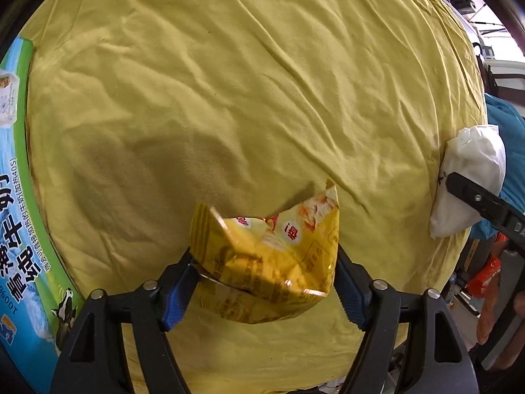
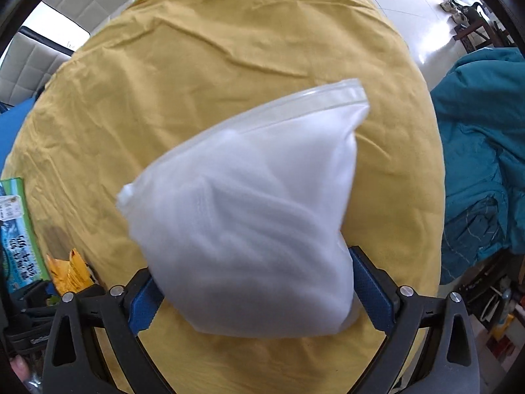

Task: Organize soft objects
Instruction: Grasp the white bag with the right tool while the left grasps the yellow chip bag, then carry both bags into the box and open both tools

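Note:
My left gripper (image 1: 265, 282) is shut on a crinkled yellow snack bag (image 1: 272, 259) and holds it above the yellow cloth (image 1: 229, 98) near the front edge. My right gripper (image 2: 259, 292) is shut on a white zip bag of soft white material (image 2: 249, 203), also above the cloth. That white bag (image 1: 469, 184) and a right gripper finger (image 1: 485, 200) show at the right edge of the left wrist view. The snack bag (image 2: 70, 272) shows at the lower left of the right wrist view.
A green and blue milk carton box (image 1: 23, 229) lies along the cloth's left edge; it also shows in the right wrist view (image 2: 16, 236). A teal blanket (image 2: 482, 151) is heaped to the right. White tiled floor (image 2: 410, 6) lies beyond the cloth.

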`<move>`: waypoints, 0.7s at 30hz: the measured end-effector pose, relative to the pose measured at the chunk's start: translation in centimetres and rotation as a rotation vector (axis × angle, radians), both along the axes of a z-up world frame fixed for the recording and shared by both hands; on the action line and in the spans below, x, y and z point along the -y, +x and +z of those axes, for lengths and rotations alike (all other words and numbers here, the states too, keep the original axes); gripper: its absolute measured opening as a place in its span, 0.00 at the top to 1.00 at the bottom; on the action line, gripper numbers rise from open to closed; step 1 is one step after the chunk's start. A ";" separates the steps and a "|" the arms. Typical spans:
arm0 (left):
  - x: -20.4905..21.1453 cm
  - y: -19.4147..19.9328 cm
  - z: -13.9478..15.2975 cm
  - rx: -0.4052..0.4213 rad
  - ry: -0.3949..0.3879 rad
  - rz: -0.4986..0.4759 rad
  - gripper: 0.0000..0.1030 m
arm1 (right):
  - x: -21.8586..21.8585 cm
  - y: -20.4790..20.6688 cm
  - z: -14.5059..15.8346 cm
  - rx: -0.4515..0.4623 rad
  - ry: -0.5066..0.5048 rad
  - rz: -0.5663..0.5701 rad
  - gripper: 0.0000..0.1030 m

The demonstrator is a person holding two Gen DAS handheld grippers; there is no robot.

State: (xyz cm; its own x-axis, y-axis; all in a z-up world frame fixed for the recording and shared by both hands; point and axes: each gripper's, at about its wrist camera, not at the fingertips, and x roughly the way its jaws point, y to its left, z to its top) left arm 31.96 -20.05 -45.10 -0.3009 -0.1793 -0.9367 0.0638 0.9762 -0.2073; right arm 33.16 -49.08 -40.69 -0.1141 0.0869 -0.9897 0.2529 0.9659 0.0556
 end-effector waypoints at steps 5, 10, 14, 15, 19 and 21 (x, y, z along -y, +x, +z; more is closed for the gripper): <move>1.7 0.8 -0.1 0.012 0.018 -0.029 0.28 | -0.5 0.1 0.1 0.020 -0.024 0.005 0.01; 4.4 0.5 0.4 0.067 0.064 -0.081 0.39 | -1.0 0.6 0.4 0.026 -0.053 0.020 0.16; 5.0 -0.4 1.2 0.121 0.087 -0.092 0.42 | -0.9 0.3 1.3 0.049 -0.058 0.007 0.21; 5.3 -0.8 1.5 0.130 0.089 -0.087 0.42 | -0.8 0.2 1.4 0.051 -0.052 -0.011 0.22; 5.7 -2.3 2.7 0.172 0.089 -0.073 0.43 | -0.8 -0.9 1.8 0.055 -0.035 -0.041 0.25; 5.6 -2.8 3.8 0.200 0.087 -0.066 0.43 | -0.9 -1.8 2.1 0.065 -0.016 -0.057 0.26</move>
State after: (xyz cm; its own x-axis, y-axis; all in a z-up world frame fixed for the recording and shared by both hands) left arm 29.18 -25.68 -41.34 -0.1162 -0.0816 -0.9899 0.1599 0.9821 -0.0997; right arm 31.39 -48.14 -38.61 -0.0447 0.0755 -0.9961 0.3037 0.9510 0.0584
